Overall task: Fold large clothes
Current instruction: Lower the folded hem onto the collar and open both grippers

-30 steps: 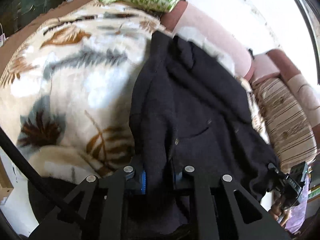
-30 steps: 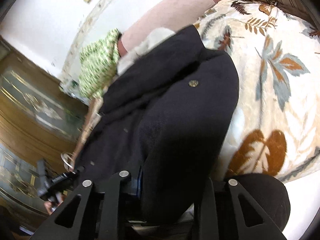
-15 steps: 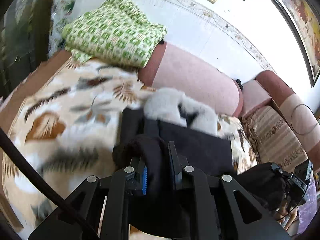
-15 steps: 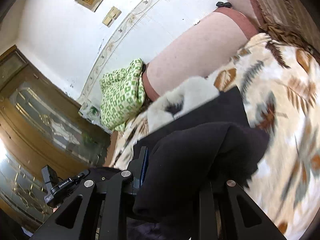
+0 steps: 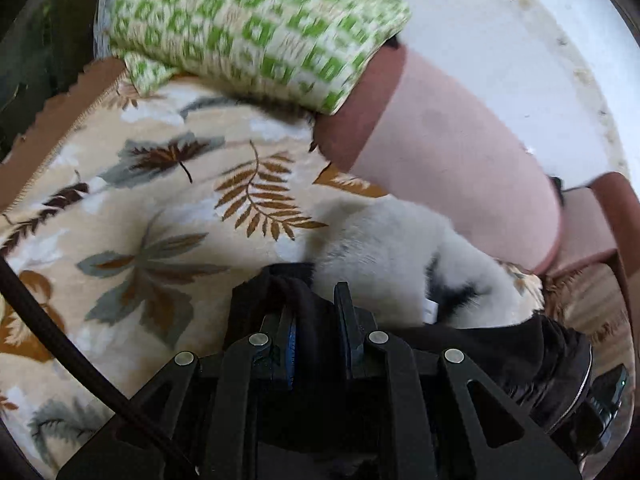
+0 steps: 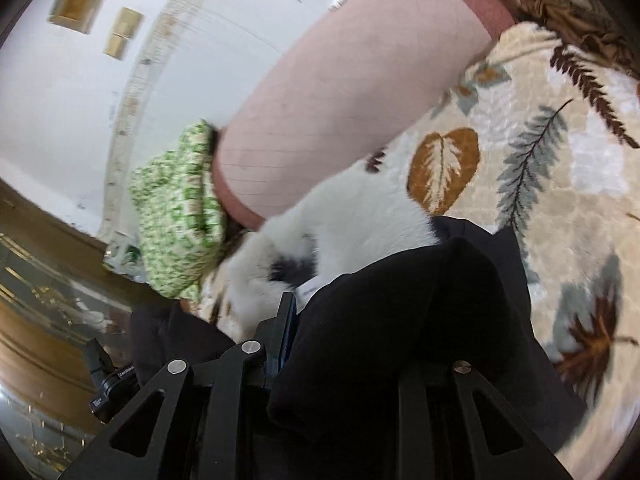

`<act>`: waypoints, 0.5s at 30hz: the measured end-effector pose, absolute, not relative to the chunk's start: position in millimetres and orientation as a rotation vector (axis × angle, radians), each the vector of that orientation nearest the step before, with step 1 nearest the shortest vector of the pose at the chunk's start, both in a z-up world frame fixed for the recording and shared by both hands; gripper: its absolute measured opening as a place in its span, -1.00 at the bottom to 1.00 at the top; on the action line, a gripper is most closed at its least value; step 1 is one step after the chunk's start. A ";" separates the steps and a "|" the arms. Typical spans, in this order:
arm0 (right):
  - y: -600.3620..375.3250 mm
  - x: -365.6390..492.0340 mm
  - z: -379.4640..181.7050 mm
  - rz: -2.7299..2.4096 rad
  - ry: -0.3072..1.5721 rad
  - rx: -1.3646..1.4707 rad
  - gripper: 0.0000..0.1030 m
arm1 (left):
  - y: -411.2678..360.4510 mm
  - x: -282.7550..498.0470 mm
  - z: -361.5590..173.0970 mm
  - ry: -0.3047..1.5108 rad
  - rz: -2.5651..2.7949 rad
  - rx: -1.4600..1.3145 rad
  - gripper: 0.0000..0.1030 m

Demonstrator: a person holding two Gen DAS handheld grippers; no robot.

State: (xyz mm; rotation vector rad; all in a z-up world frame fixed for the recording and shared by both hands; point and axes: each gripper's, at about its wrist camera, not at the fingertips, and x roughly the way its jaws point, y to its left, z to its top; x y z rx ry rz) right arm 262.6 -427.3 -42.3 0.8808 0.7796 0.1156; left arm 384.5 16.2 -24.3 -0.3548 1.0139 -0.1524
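Observation:
A black coat with a white fur collar (image 5: 392, 240) lies on a leaf-patterned blanket (image 5: 132, 200). My left gripper (image 5: 316, 312) is shut on a bunched fold of the black coat (image 5: 296, 300) near the collar. My right gripper (image 6: 344, 320) is shut on another thick fold of the black coat (image 6: 400, 320), which hides its right finger. The fur collar also shows in the right wrist view (image 6: 340, 220), just ahead of the fold. The other gripper shows at the lower edge of each view.
A pink sofa back cushion (image 5: 452, 148) runs behind the collar. A green-checked folded cloth (image 5: 248, 24) lies at the far left end of the sofa. A white wall stands behind. A wooden glass door (image 6: 36, 320) is at the left in the right wrist view.
Both grippers carried the coat's lower edge forward to the fur collar, doubling the coat over. The long spread of black cloth ahead is gone; the collar is now close in front.

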 end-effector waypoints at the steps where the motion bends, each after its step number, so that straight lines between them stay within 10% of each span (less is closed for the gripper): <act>1: -428.7 273.8 -51.0 0.110 0.797 0.879 -0.51 | 14.5 393.3 -33.4 1.019 -0.137 -0.349 -0.69; 15: -438.8 334.6 -137.8 0.121 0.881 0.937 -0.50 | 50.6 457.1 -142.7 1.095 0.035 -0.387 -0.63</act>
